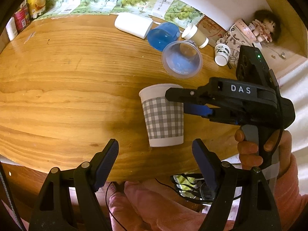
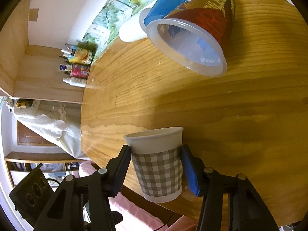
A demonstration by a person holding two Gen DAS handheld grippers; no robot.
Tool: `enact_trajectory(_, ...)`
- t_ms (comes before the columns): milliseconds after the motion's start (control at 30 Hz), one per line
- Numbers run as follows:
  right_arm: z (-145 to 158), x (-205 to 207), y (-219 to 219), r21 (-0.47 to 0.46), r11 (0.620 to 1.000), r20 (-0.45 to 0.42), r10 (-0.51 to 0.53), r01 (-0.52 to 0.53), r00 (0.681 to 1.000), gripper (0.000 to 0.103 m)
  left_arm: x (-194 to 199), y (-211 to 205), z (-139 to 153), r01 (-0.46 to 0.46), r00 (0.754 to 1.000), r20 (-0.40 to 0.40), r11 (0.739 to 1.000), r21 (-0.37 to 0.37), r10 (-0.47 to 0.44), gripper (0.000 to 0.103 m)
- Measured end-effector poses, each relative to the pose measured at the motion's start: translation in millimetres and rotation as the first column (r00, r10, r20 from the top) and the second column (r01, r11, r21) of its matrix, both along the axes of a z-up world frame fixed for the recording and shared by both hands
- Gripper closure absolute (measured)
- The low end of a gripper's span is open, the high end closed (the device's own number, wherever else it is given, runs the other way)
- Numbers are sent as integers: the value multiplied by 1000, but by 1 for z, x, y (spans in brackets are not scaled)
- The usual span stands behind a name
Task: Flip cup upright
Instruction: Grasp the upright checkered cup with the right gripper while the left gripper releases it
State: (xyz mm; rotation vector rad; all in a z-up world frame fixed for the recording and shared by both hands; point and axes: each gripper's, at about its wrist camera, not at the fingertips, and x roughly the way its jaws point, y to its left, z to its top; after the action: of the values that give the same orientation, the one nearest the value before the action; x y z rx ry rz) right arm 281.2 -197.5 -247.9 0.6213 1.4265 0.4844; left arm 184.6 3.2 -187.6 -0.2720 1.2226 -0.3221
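A grey-and-white checked paper cup [image 1: 162,118] stands on the wooden table [image 1: 67,88], mouth up. My right gripper [image 2: 155,168] is shut on the checked cup [image 2: 157,165], one finger on each side of its wall; in the left wrist view the right gripper [image 1: 182,104] reaches in from the right. My left gripper [image 1: 155,159] is open and empty, just in front of the cup near the table's front edge.
A clear plastic cup [image 1: 182,58], a blue cup [image 1: 162,35], a white container [image 1: 133,25] and a brown paper cup [image 1: 195,35] lie on their sides at the back. A small printed cup [image 1: 222,54] and a doll [image 1: 263,28] sit at the right. Bottles [image 1: 25,13] stand at the far left.
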Motion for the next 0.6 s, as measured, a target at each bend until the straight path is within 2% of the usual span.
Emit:
enact_trajectory(267,15,-15,0,-48,993,78,-104,108,991,51,-9,7,8,74,997,31,997,8,-74,21)
enact_trajectory(400,27,-26,-1,-85,984,153,-141,155,978,51,-16,12,14,108,993,46,994,6,-108,21)
enact_trajectory(600,48,-46,1,-130,960,318,-195,247,928,51,-26,22,18,137,989,61,990,19,-138,21)
